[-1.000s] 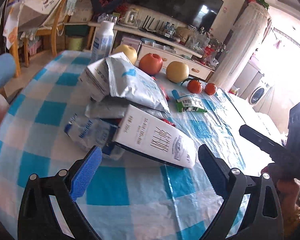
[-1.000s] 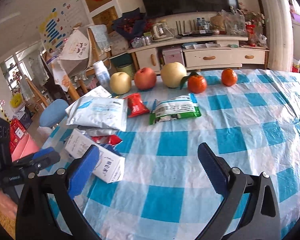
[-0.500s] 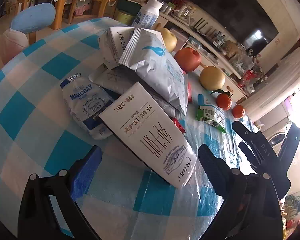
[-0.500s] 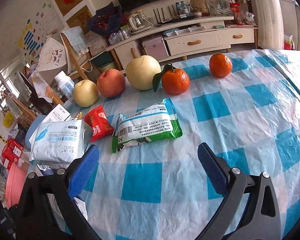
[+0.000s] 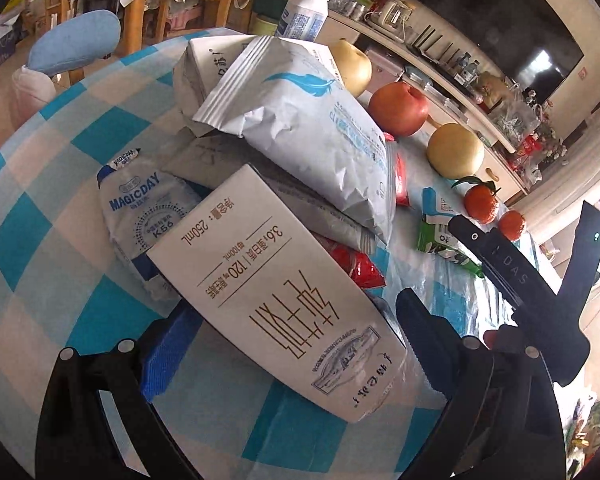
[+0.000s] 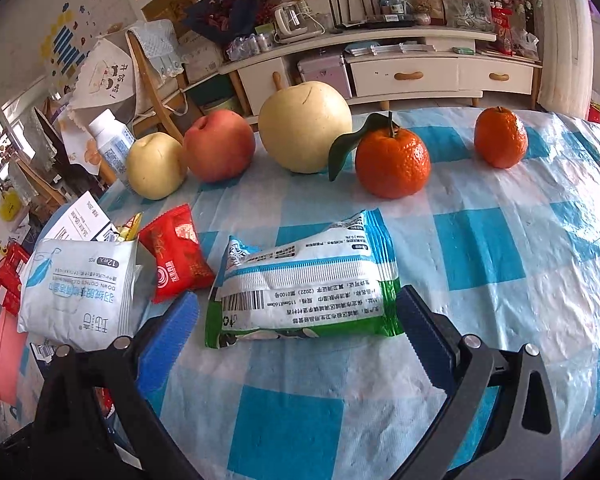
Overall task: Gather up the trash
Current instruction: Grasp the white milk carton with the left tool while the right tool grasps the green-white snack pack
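- Our left claw (image 5: 284,340) has moved in over half a second: its jaws, still apart, now straddle the near end of the white milk carton (image 5: 276,292), which leans on the wrapper pile near the desk's (image 5: 36,208) left edge.
- Our right claw (image 6: 300,328), jaws also apart, has closed in on the green-and-white wipes packet (image 6: 304,284), flat at the desk's middle in front of the row of fruit (image 6: 304,126).
- Neither claw grips anything yet.
- We judge both pieces of trash are lined up for pickup; closing comes next.
- A red sachet (image 6: 174,252) lies just left of the packet.
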`<state>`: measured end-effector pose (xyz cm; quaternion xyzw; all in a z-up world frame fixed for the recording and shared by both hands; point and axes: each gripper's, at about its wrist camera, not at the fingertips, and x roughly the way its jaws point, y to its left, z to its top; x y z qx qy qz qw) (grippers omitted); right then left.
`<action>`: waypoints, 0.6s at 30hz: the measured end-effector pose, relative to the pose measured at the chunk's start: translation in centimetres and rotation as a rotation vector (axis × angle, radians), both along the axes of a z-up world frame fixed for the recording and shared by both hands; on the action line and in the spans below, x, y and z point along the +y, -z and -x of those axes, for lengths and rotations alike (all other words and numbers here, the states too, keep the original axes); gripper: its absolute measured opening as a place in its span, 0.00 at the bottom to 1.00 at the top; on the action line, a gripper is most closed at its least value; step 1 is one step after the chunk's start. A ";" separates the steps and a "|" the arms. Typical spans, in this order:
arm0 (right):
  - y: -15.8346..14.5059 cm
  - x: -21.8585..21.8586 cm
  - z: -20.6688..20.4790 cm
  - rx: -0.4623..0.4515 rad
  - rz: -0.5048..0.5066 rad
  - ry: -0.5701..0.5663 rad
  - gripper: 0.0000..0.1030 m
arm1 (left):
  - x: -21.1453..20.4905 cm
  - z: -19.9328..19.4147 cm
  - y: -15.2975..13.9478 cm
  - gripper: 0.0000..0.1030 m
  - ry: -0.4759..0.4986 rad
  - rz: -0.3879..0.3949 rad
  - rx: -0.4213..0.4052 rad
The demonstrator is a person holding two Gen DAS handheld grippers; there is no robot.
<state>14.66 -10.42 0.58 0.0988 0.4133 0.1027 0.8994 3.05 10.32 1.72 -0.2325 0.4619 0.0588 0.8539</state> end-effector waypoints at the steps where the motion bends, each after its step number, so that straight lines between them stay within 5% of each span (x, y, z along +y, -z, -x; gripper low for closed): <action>1: 0.2 0.1 -0.3 0.011 0.008 0.000 0.96 | 0.0 -0.1 0.1 0.92 0.003 -0.005 0.005; 12: 0.4 1.2 -1.1 0.032 0.072 -0.021 0.95 | -0.7 -0.8 0.2 0.72 0.076 -0.028 -0.011; 18: 0.4 2.1 -0.7 0.020 0.128 -0.050 0.75 | -0.8 -0.6 0.1 0.58 0.102 -0.016 -0.026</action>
